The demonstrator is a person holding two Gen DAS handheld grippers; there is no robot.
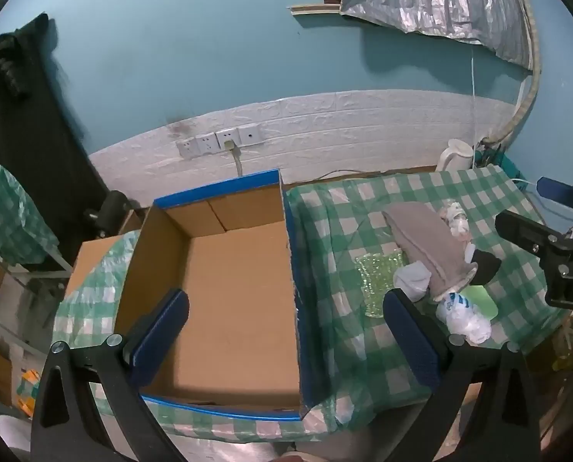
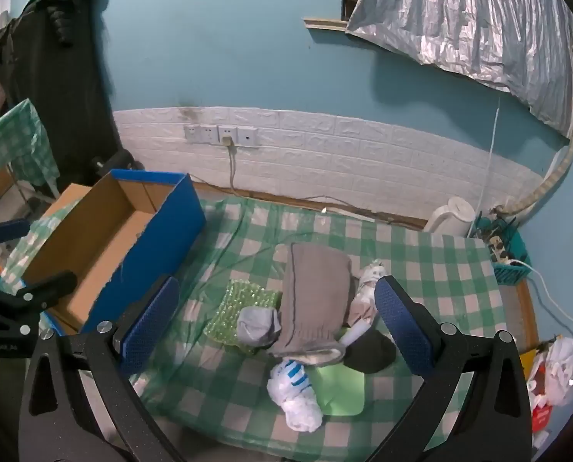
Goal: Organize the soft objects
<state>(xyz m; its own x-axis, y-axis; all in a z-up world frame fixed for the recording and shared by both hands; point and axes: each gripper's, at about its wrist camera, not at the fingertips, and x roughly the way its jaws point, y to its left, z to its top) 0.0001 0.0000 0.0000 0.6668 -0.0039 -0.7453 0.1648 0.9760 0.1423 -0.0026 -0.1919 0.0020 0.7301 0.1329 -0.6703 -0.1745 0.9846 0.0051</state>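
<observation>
Both tools, left (image 1: 286, 331) over the box (image 1: 228, 288), right (image 2: 274, 315) above the soft pile (image 2: 309, 308), gape wide, seemingly empty.

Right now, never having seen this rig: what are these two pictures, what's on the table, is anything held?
No robot here: a person carries a two-finger gripper in each hand, each with a fisheye camera looking along its blue-padded fingers.

The left wrist picture shows the left gripper over an empty brown cardboard box with blue outer sides. The right gripper shows in its own picture, over the pile.

On the green-and-white checked tablecloth lie a folded grey-brown cloth, a grey sock, a sheet of green bubble wrap, a black soft item, a white bundle with blue stripes and a pale green flat pad.

Both grippers are open and hold nothing.
</observation>
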